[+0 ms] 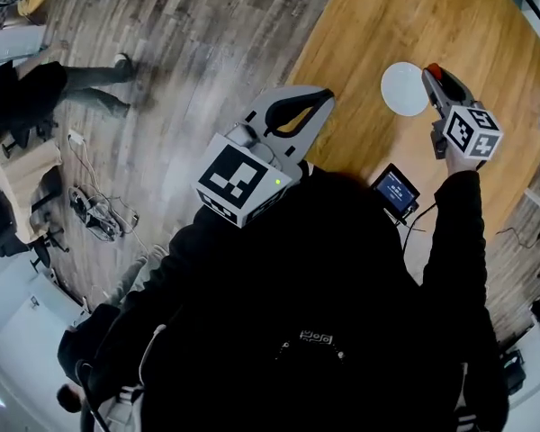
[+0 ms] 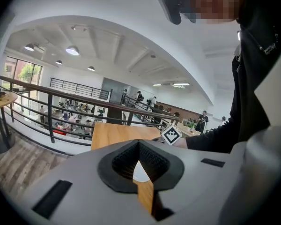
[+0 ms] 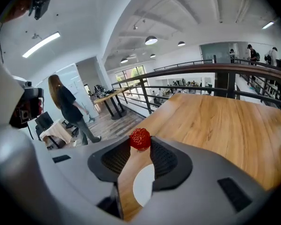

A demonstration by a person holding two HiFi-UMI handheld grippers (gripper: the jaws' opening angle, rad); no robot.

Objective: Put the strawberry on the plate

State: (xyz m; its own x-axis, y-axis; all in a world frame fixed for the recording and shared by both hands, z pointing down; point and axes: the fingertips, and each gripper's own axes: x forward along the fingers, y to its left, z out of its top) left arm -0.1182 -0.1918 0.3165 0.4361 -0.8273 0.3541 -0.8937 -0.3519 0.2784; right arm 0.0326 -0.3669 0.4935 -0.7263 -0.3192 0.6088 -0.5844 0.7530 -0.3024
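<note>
Head view and right gripper view together show the strawberry (image 3: 139,138) clamped between the tips of the right gripper (image 1: 432,71), at the rim of the white plate (image 1: 401,89) on the wooden table (image 1: 369,25). The pick-up is judged done, with only the setting-down and release left. The left gripper (image 1: 324,99) is held aside, jaws together on nothing, and a small screen device (image 1: 396,190) lies apart from the plate, so nothing is seen to block the way.

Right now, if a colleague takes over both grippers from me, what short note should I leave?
The right gripper has its fingers shut on the strawberry, above the table.
The left gripper is shut and empty.
The plate is white and empty, on the table under the right fingers.
Done: strawberry picked up.
To do: lower it onto the plate, then release.
</note>
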